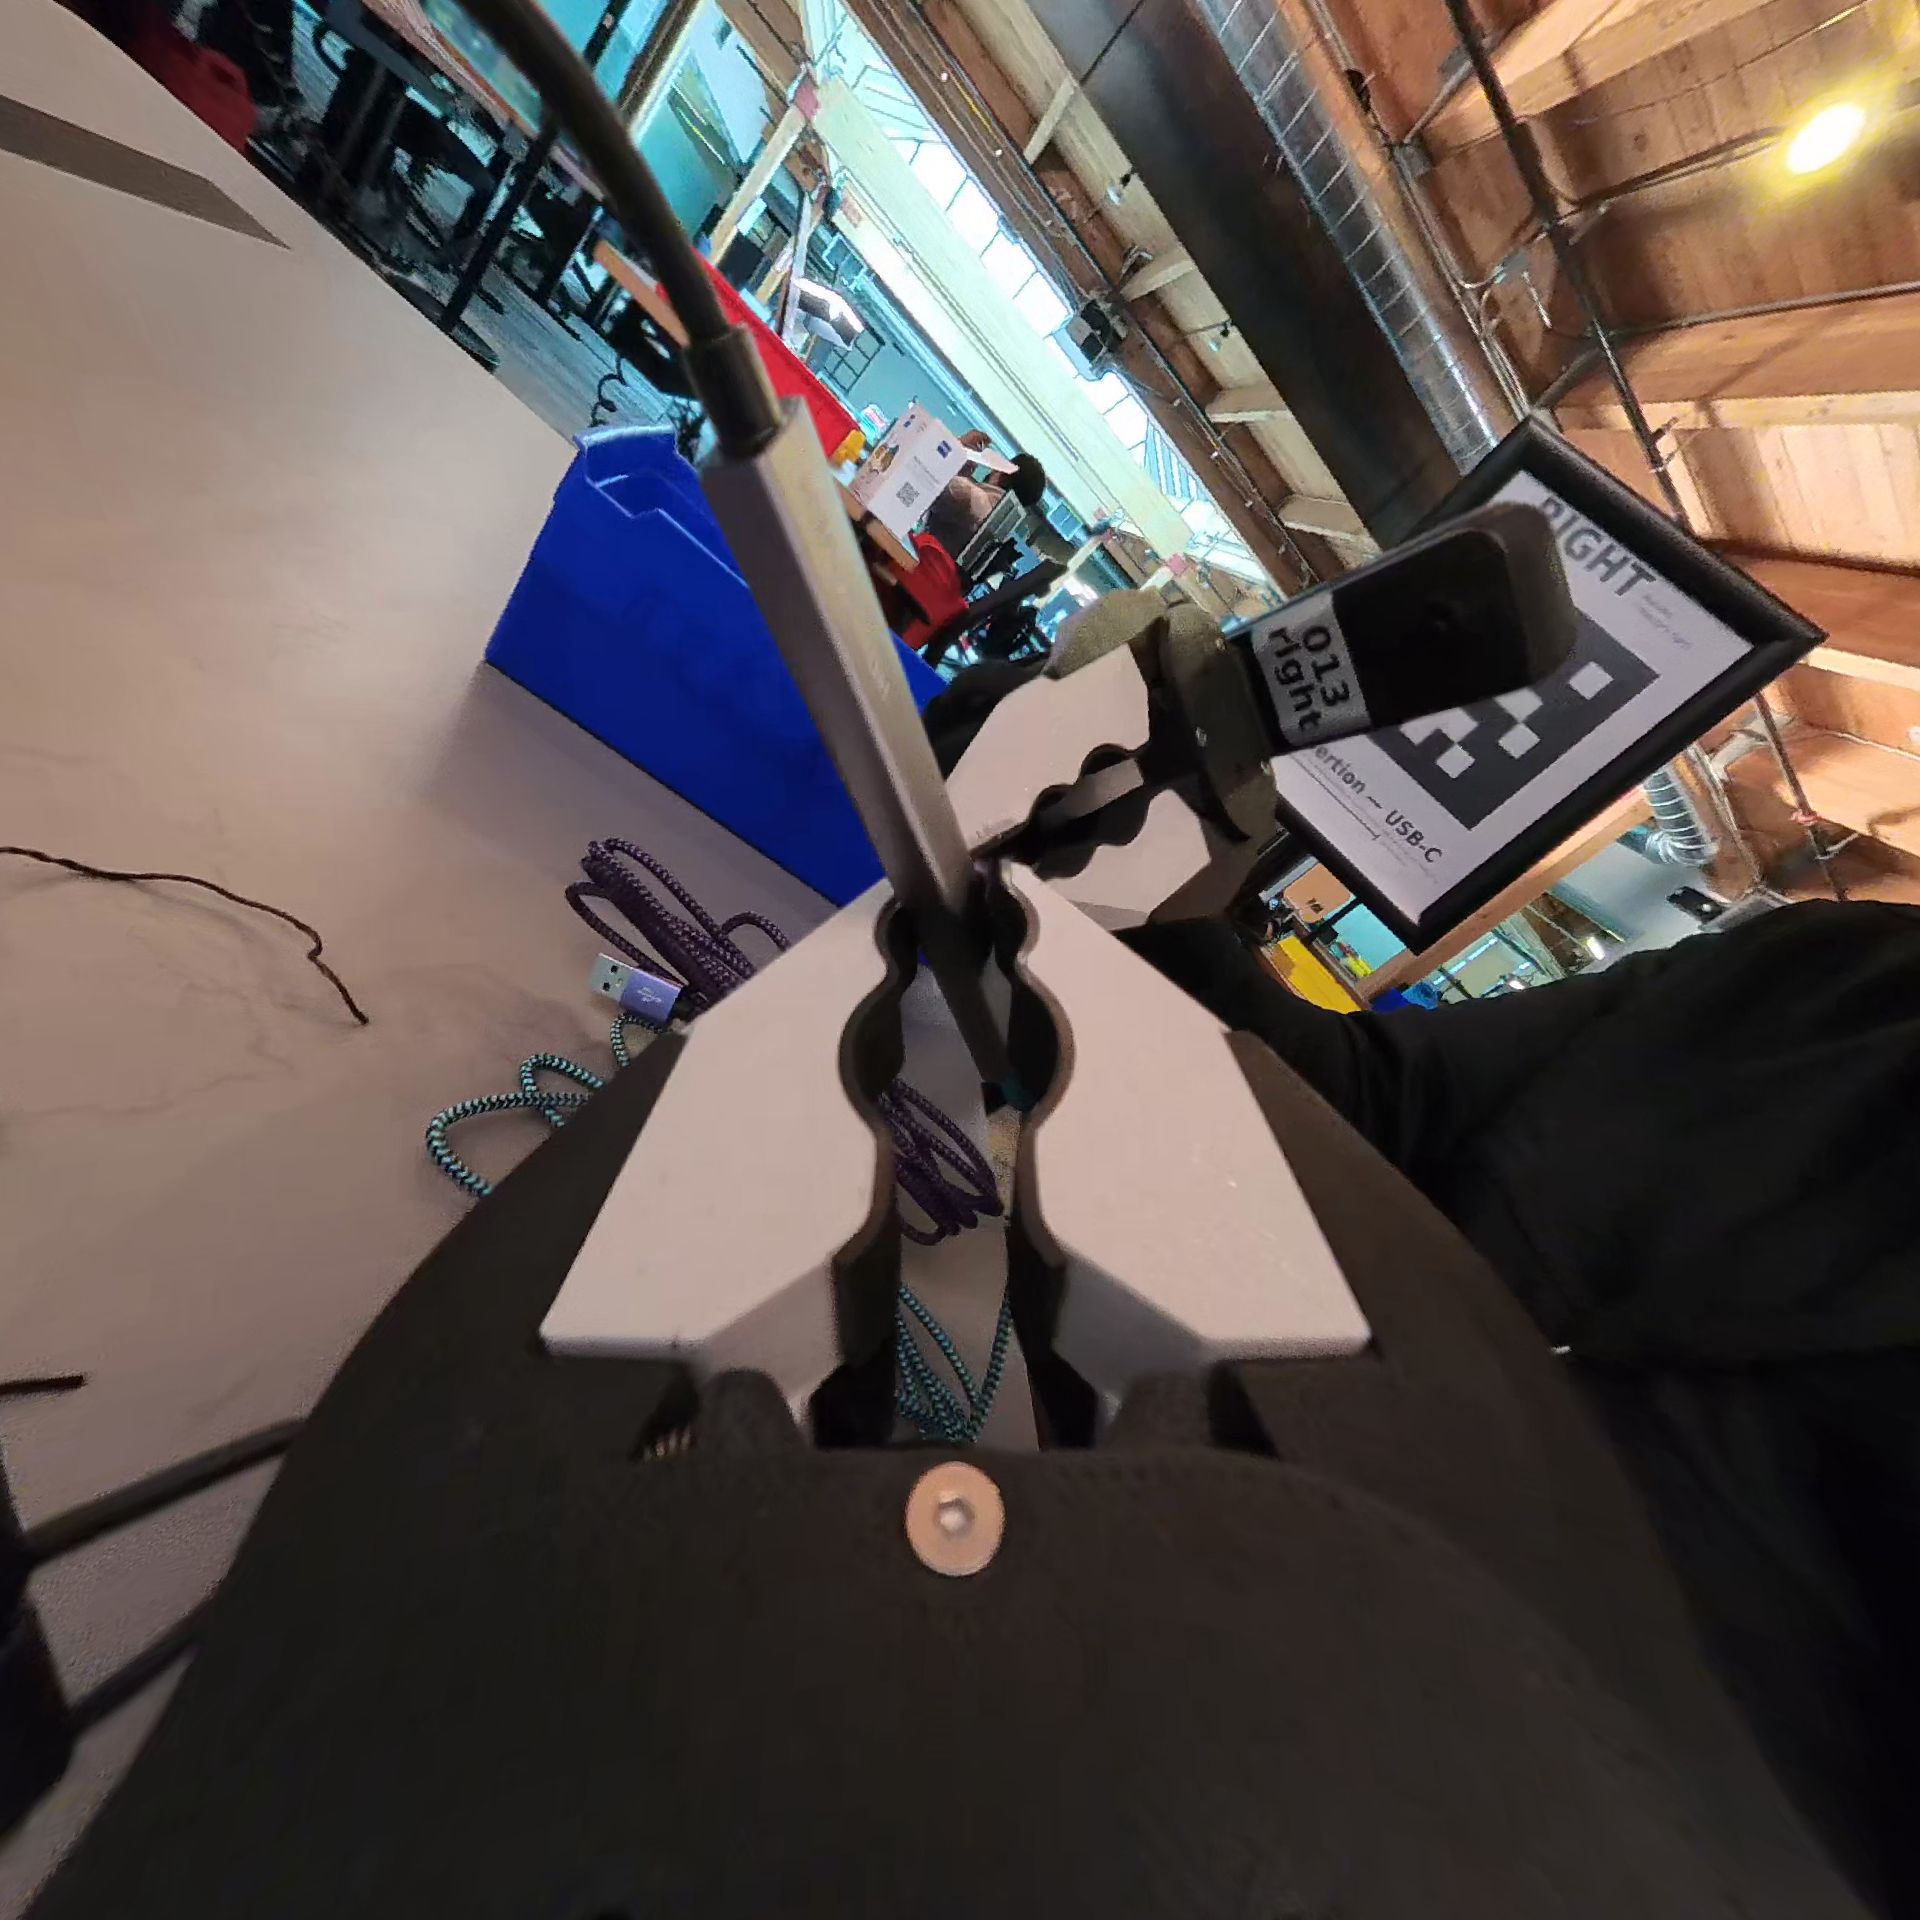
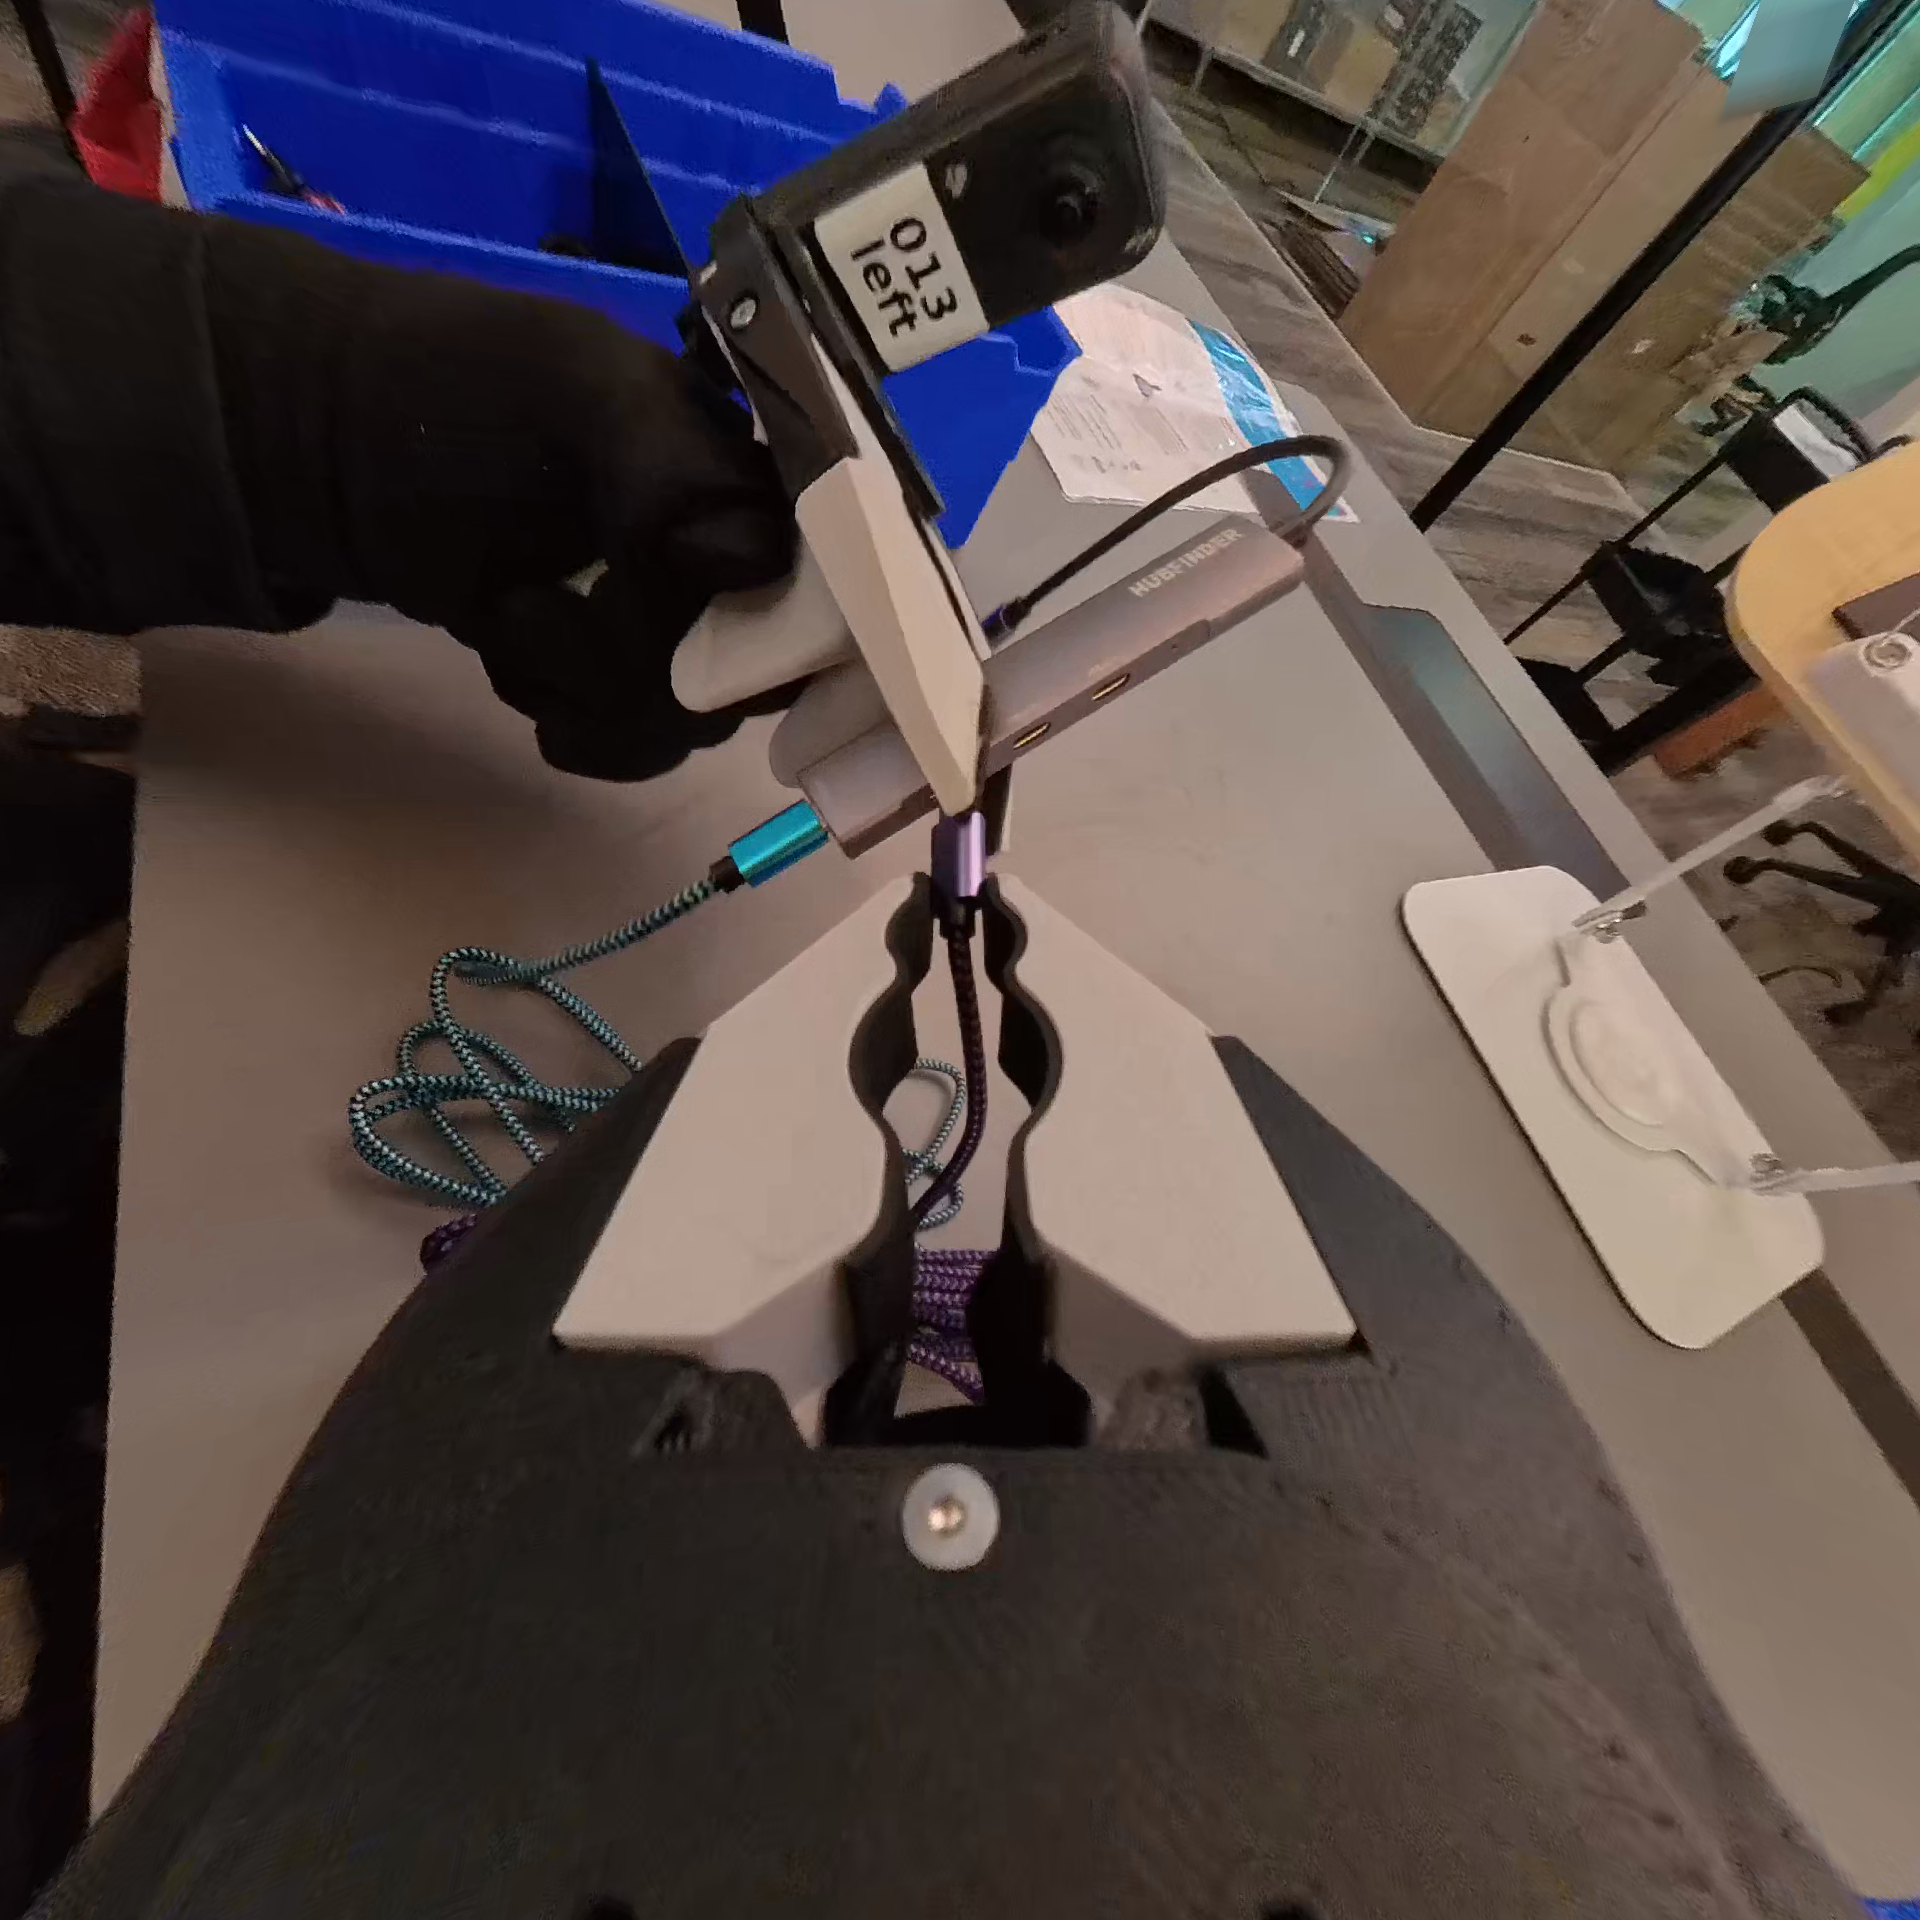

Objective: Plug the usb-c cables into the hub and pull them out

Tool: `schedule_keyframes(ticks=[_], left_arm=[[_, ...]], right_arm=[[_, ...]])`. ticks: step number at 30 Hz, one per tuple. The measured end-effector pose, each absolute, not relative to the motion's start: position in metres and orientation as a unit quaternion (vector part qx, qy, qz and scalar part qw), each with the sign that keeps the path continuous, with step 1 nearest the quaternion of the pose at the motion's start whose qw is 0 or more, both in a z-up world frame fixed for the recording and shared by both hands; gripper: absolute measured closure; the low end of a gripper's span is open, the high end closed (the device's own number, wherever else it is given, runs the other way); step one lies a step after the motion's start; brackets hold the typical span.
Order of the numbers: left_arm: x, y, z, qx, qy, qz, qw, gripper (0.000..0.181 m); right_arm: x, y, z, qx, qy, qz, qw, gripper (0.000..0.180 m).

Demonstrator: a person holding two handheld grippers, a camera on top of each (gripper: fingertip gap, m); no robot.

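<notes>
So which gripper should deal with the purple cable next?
The right gripper, probably: it already pinches the purple cable at its plug, against the hub. The left gripper is busy clamping that hub.

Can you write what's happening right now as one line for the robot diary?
left gripper: shut on USB hub | right gripper: shut on purple cable, at hub port | teal cable: plugged in | hub off table
</notes>
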State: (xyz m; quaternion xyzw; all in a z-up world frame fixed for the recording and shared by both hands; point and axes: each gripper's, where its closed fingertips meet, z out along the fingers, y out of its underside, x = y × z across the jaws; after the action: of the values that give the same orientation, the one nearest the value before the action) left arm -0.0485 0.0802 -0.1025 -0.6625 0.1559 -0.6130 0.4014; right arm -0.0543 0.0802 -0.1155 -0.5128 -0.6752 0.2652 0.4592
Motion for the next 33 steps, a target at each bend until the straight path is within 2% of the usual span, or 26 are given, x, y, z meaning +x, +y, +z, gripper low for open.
schedule_keyframes(ticks=[11,13,16,19,20,23,27,29,33], left_arm=[[-0.061,0.098,-0.161,-0.782,0.109,-0.515,0.335,0.154],[-0.065,0.101,-0.177,-0.813,0.107,-0.471,0.327,0.140],[-0.069,0.101,-0.195,-0.843,0.110,-0.422,0.314,0.131],[-0.078,0.104,-0.202,-0.863,0.092,-0.384,0.314,0.102],[-0.080,0.104,-0.201,-0.865,0.087,-0.378,0.318,0.100],[-0.096,0.107,-0.192,-0.870,0.073,-0.339,0.350,0.103],[-0.079,0.100,-0.158,-0.829,0.135,-0.366,0.400,0.128],[-0.065,0.093,-0.154,-0.818,0.169,-0.387,0.390,0.140],[-0.049,0.083,-0.148,-0.791,0.198,-0.438,0.379,0.148]], right_arm=[[-0.050,0.091,-0.160,-0.570,-0.670,0.273,0.390,0.173],[-0.049,0.094,-0.166,-0.581,-0.666,0.271,0.380,0.173],[-0.047,0.096,-0.174,-0.588,-0.664,0.274,0.372,0.173],[-0.046,0.098,-0.178,-0.593,-0.662,0.273,0.368,0.173],[-0.045,0.099,-0.179,-0.594,-0.661,0.273,0.368,0.173],[-0.046,0.099,-0.178,-0.592,-0.660,0.275,0.372,0.173],[-0.050,0.093,-0.170,-0.572,-0.663,0.293,0.384,0.173],[-0.052,0.088,-0.164,-0.559,-0.664,0.306,0.392,0.173],[-0.053,0.083,-0.154,-0.546,-0.659,0.326,0.401,0.173]])
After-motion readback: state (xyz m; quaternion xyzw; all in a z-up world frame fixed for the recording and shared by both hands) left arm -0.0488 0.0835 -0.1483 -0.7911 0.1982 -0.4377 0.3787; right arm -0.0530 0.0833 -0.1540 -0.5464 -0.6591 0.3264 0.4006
